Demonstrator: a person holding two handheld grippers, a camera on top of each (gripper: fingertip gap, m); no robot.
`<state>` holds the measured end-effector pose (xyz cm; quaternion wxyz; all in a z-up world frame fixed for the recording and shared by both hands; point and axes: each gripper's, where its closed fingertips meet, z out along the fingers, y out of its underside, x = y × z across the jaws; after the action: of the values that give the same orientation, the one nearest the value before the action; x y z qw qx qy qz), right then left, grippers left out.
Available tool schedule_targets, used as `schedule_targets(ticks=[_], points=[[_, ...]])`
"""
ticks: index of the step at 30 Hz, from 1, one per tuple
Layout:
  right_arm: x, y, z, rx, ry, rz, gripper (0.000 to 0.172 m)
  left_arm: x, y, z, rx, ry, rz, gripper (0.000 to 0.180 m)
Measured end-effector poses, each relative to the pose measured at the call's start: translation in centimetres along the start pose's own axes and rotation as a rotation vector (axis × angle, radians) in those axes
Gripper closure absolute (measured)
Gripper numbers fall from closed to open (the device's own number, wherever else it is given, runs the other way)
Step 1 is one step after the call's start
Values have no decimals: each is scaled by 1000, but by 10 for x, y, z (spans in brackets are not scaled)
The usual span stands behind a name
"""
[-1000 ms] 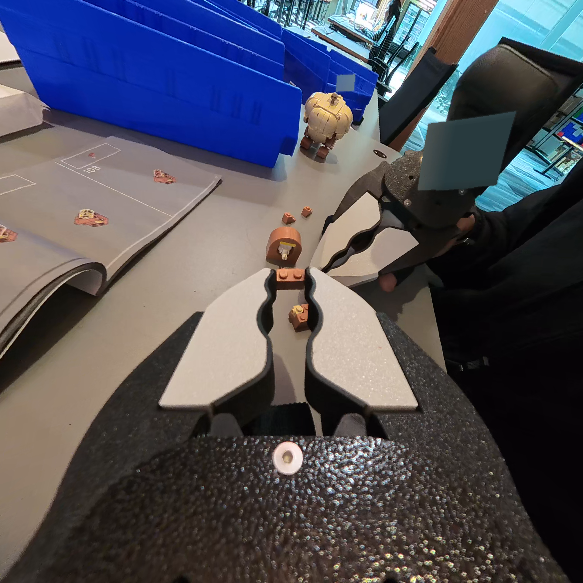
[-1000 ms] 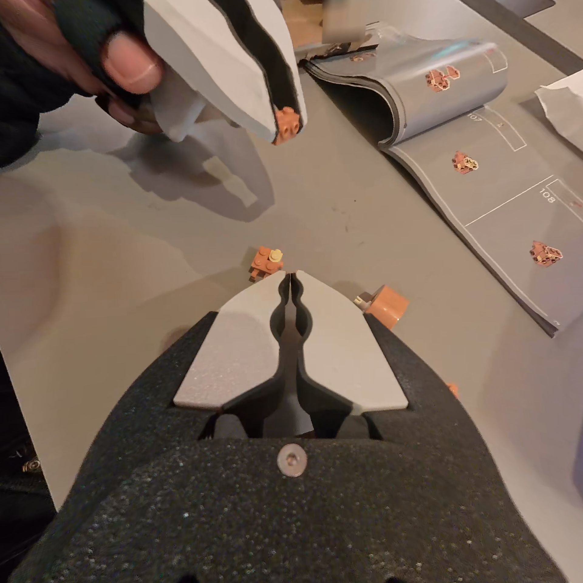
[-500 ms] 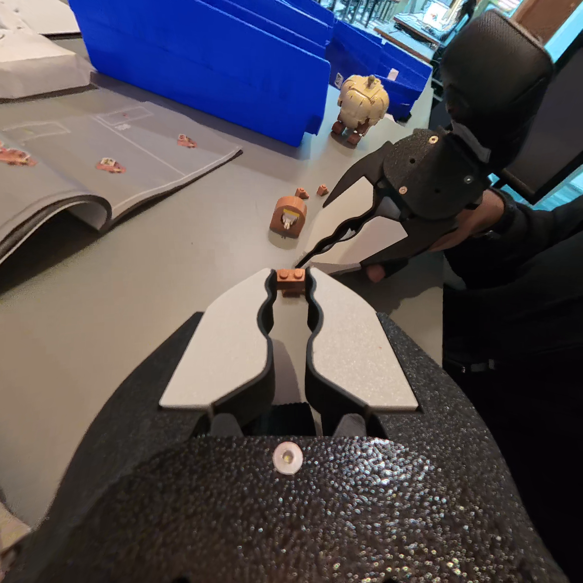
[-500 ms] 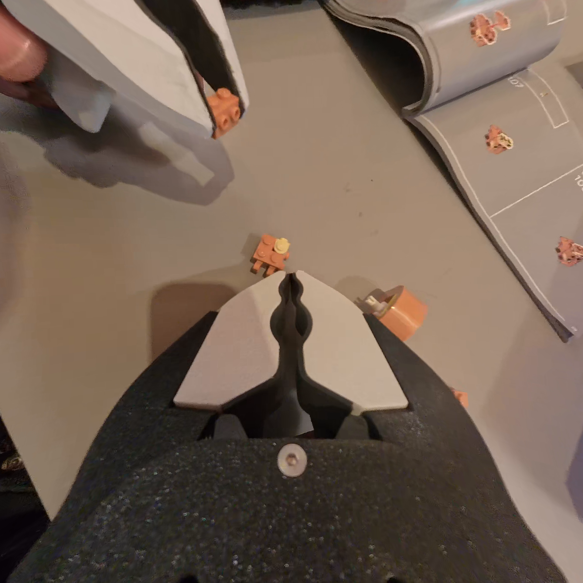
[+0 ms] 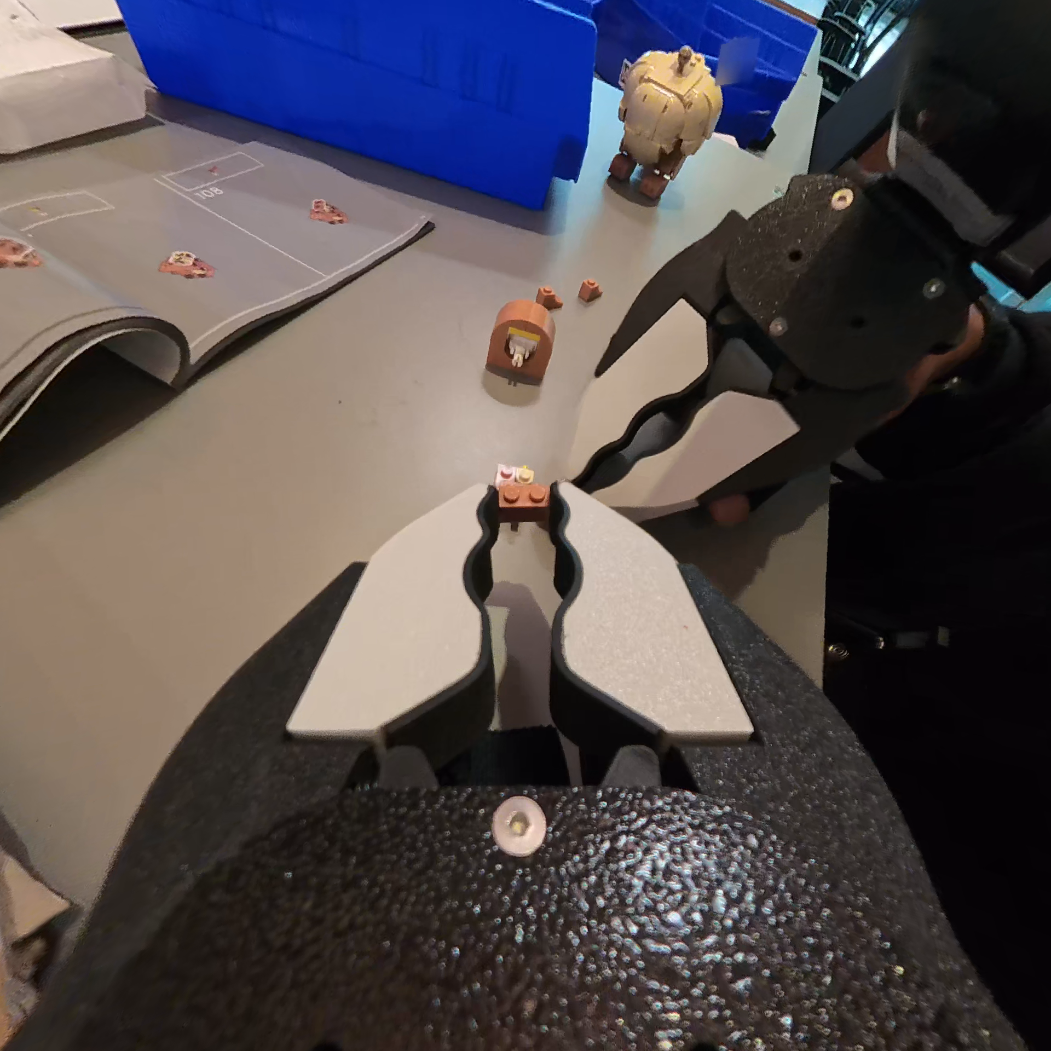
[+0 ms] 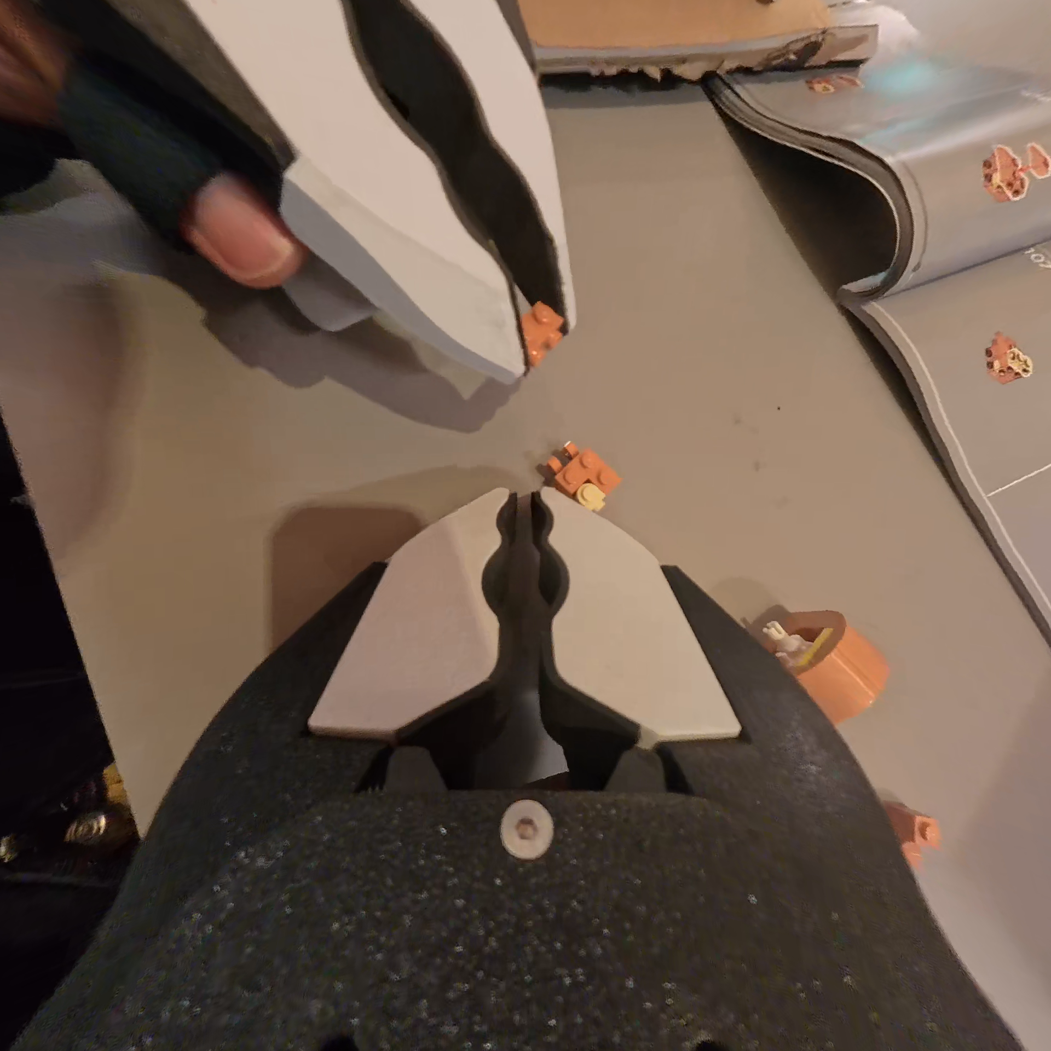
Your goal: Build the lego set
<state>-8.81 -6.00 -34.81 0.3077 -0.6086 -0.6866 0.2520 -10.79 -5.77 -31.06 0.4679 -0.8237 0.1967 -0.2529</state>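
Your left hand-held gripper (image 5: 524,500) is clamped on a small brown two-stud brick (image 5: 524,503), both fingertips pressed against its ends, held above the grey surface (image 5: 227,512). Just past that brick, lower down on the surface, lies a small brown piece with a cream stud (image 6: 586,480).

Your right hand-held gripper (image 6: 524,496) has its fingertips nearly together, a thin slit between them and nothing in it; the brown-and-cream piece lies just beyond and to the right of those tips, not touching them.

Farther out, a rounded brown block with a pale peg (image 5: 520,347) lies on the surface, with two tiny brown bricks (image 5: 566,294) behind it. To the left an open booklet (image 5: 199,256) lies flat. At the back stand a tan brick figure (image 5: 668,108) and blue bins (image 5: 369,85).
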Motion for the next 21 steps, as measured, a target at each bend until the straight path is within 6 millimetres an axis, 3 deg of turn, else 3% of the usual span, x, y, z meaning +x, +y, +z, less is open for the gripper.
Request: schedule_targets(ticks=[7, 12, 21], points=[[16, -9, -23, 155, -66, -27, 165, 7, -5, 21, -51, 37, 126, 164], [21, -3, -20, 137, -103, -40, 161, 5, 1, 37, -129, 8, 187, 164], [25, 0, -17, 131, -145, -78, 157, -1, 11, 41, -207, -13, 204, 165]])
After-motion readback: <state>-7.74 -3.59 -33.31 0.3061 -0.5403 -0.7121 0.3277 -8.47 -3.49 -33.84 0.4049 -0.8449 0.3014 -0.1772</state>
